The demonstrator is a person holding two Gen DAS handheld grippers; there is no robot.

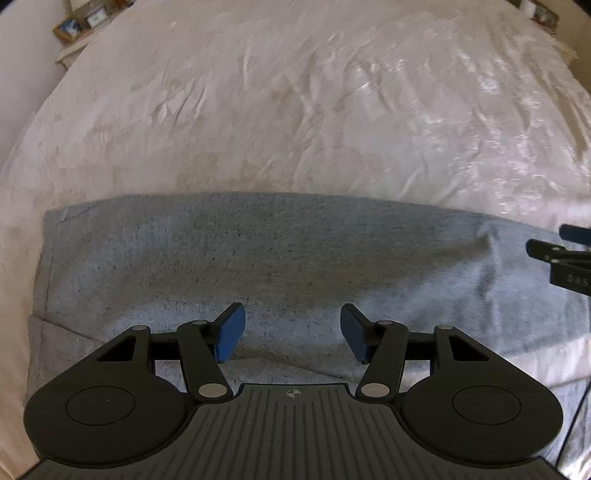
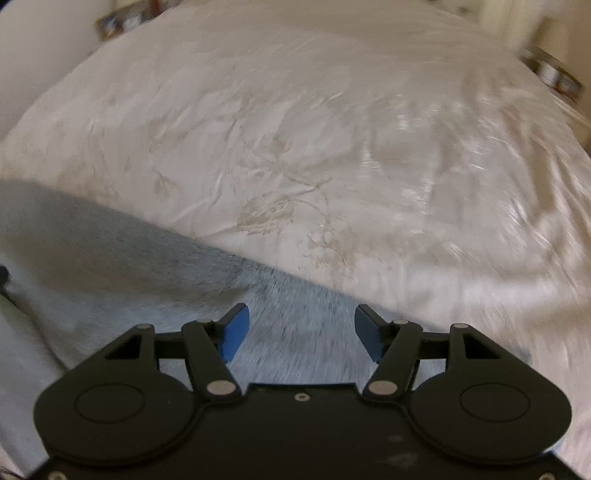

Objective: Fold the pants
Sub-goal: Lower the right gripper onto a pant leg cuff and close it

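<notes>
Left wrist view gives me the clearer picture: the grey pants (image 1: 258,266) lie flat across the near part of the bed (image 1: 295,110), a long band running left to right, with a straight far edge and a stitched hem on the left end. Only this view shows the framed pictures (image 1: 79,24) on a ledge at the top left corner, and only here do I catch the right gripper (image 1: 563,254) poking in from the right edge, over the right end of the cloth. Switching to the right wrist view, everything is smeared with motion blur; I see the pants (image 2: 110,258) as a grey wedge coming in from the left and running under the tool, with the cream, leaf-patterned bedcover filling the rest. Now the fingers: on the left gripper (image 1: 291,332) I see the blue pads (image 1: 231,332) standing about half open, a clear gap between them, grey fabric beneath but nothing pinched. On the right gripper (image 2: 301,334) the pads (image 2: 234,334) sit a bit wider, also with nothing gripped, just blurred grey cloth showing through the gap. Whether either set of tips touches the fabric, I can't tell.
</notes>
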